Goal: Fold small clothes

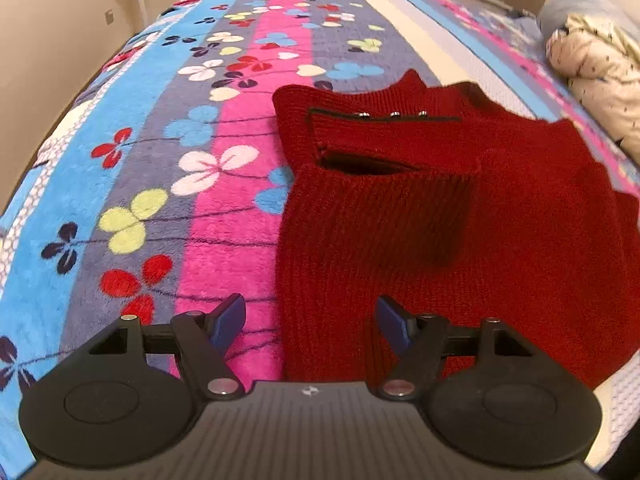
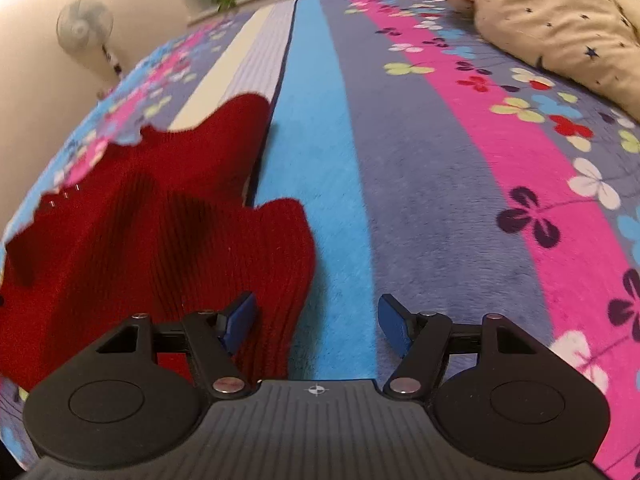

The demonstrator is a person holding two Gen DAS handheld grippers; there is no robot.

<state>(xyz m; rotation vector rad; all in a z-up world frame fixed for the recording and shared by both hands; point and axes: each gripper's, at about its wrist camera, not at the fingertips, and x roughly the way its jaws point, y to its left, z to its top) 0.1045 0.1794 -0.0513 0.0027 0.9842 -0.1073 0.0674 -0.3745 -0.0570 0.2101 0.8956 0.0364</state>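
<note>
I found the red knit garment (image 1: 420,220) lying flat on the striped fleece blanket (image 1: 160,160), its long axis running away from both tools, neck end farthest. My left gripper (image 1: 310,322) stood apart and empty over the near left hem; my right gripper (image 2: 316,320) stood likewise apart and empty, straddling the near right edge. I judged both equally near.

The striped blanket (image 2: 420,184) lies bare to the right of the red sweater (image 2: 152,240), so a gripper can pass there. Farther right, the cream duvet (image 2: 560,28) blocks the bed's edge.
</note>
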